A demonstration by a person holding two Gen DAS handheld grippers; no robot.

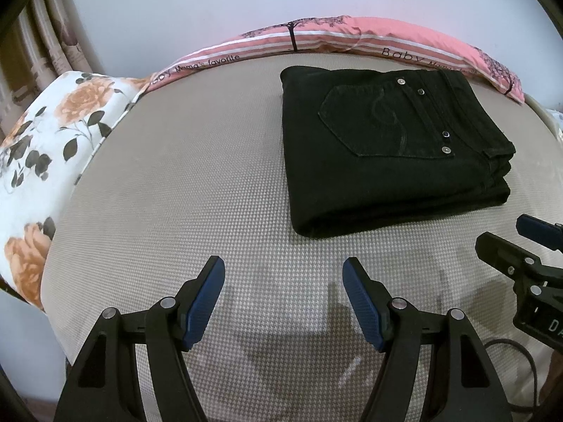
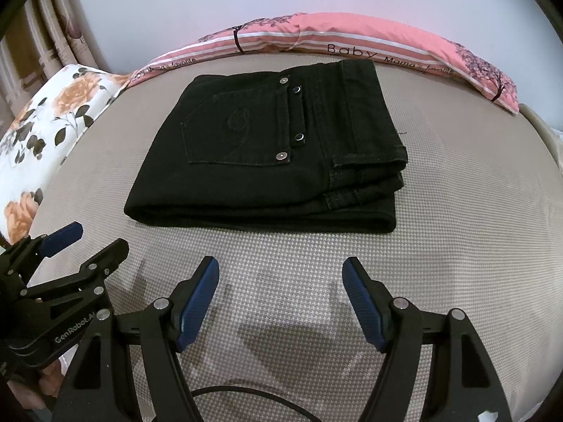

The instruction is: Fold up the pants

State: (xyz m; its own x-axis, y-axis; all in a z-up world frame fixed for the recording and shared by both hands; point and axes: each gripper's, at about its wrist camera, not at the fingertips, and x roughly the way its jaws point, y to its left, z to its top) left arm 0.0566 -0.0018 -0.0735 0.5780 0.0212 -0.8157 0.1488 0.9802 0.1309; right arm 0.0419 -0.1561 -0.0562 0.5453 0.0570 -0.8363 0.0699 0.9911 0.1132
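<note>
Black pants point(image 1: 390, 151) lie folded in a flat stack on the beige textured bed surface point(image 1: 176, 176), back pocket and rivets facing up. They also show in the right wrist view point(image 2: 267, 154), centred. My left gripper point(image 1: 284, 267) is open and empty, above the bed, short of the stack's near edge. My right gripper point(image 2: 280, 267) is open and empty, also just short of the stack's near edge. Each gripper shows at the edge of the other's view: the right one point(image 1: 510, 242), the left one point(image 2: 95, 242).
A pink striped pillow point(image 2: 352, 35) lies along the far edge against a pale wall. A floral pillow point(image 1: 45, 140) sits at the left with curtains behind it. A black cable point(image 2: 246, 394) runs near my right gripper.
</note>
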